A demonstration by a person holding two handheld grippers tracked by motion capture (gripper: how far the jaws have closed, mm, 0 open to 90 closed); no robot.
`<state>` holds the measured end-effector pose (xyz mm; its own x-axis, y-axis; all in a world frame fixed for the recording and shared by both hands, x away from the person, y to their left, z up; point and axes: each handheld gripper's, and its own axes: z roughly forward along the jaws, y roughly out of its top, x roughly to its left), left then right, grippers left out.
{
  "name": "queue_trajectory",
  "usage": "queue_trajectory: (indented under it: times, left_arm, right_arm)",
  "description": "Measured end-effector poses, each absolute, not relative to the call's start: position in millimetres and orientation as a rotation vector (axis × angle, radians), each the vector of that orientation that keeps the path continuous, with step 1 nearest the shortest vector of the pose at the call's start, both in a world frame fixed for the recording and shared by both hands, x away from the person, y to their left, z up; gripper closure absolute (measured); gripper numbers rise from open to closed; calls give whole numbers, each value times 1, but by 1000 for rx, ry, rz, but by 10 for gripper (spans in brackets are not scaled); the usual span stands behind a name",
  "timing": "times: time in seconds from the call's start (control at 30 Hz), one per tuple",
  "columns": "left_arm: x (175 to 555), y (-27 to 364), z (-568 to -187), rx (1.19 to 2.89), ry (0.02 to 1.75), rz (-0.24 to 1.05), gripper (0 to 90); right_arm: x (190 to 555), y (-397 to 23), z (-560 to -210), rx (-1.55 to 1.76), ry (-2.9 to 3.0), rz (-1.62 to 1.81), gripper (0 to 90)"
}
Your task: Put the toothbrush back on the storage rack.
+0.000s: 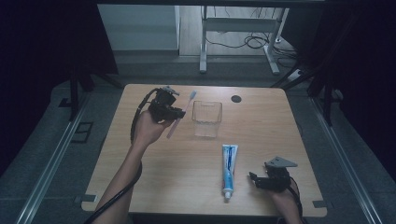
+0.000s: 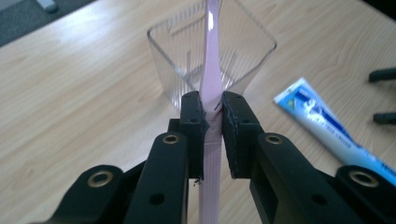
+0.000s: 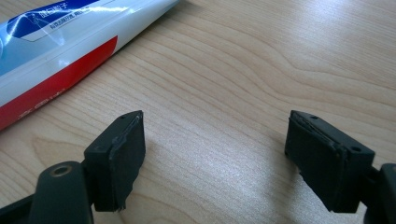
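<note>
A pink toothbrush sits clamped between the pads of the left gripper, held clear of the worktop over its far left part, just beside a clear square cup. In the high view the brush slants, its pale blue head toward the far edge and its handle end pointing down toward the near side. In the left gripper view the handle runs straight up between the two black jaws, which press on it from both sides, with the cup's open mouth directly behind it.

The cup stands upright near the middle of the worktop, closer to the far edge, and looks empty. A small dark round grommet marks the wood beyond it, near the far edge.

A blue-and-white toothpaste tube lies flat toward the near edge, right of centre, its cap end pointing at the near edge. The left gripper view shows its flat end, the right gripper view its red-banded side.

The right gripper rests low by the near right corner, just beside the tube and apart from it. Its jaws stand wide apart over bare wood, with nothing between them.
</note>
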<state>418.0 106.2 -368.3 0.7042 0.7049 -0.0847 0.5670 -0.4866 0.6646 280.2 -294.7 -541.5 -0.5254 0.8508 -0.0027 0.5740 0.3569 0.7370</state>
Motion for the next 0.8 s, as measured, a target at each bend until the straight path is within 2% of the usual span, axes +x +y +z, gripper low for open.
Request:
queue_trajectory:
  times: [0.8]
  left_arm:
    - [463, 67, -358, 2091, 912, 362, 795]
  right_arm:
    - [281, -294, -542, 1243, 2246, 986, 194]
